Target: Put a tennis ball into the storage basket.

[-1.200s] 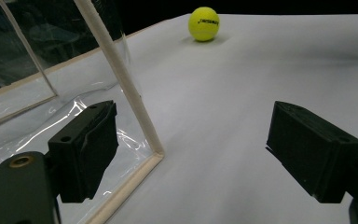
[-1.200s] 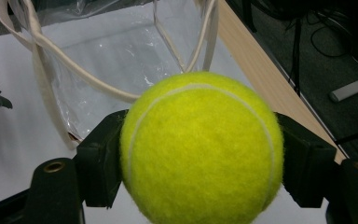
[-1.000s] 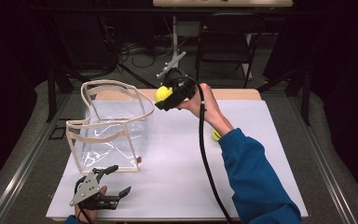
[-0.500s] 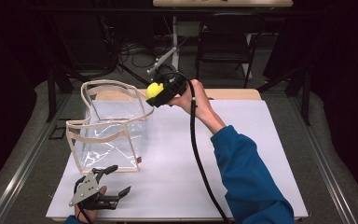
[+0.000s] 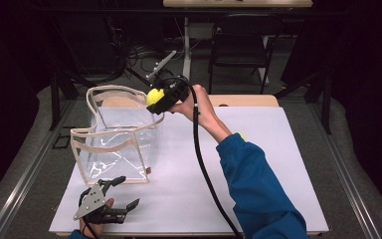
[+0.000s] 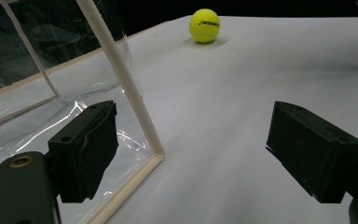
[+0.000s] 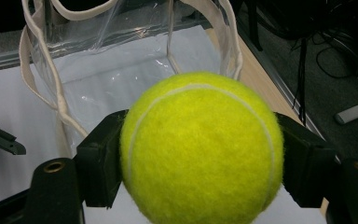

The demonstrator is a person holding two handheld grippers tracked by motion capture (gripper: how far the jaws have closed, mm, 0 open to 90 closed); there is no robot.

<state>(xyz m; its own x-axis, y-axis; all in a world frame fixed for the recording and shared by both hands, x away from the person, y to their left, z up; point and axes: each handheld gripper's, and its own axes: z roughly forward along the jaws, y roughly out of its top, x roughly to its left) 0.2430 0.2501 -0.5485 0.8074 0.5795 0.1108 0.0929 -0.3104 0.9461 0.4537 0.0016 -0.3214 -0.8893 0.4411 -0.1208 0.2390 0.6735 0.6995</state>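
A yellow tennis ball is pinched between the black jaws of my right gripper, held in the air over the far right rim of a clear bag with beige trim. The bag stands open-topped on the left of the white table sheet. A second tennis ball lies on the sheet, mostly hidden behind the blue sleeve in the high view. My left gripper rests open near the front edge, beside the bag's near corner, nothing between its jaws.
A wooden board borders the sheet's far edge. Beyond it stand a dark chair and floor cables. The right gripper's cable trails across the sheet's middle. Metal rails run along the table's sides.
My right gripper has carried the tennis ball leftward, from beside the bag to over its far right rim. The left gripper has stayed where it was.
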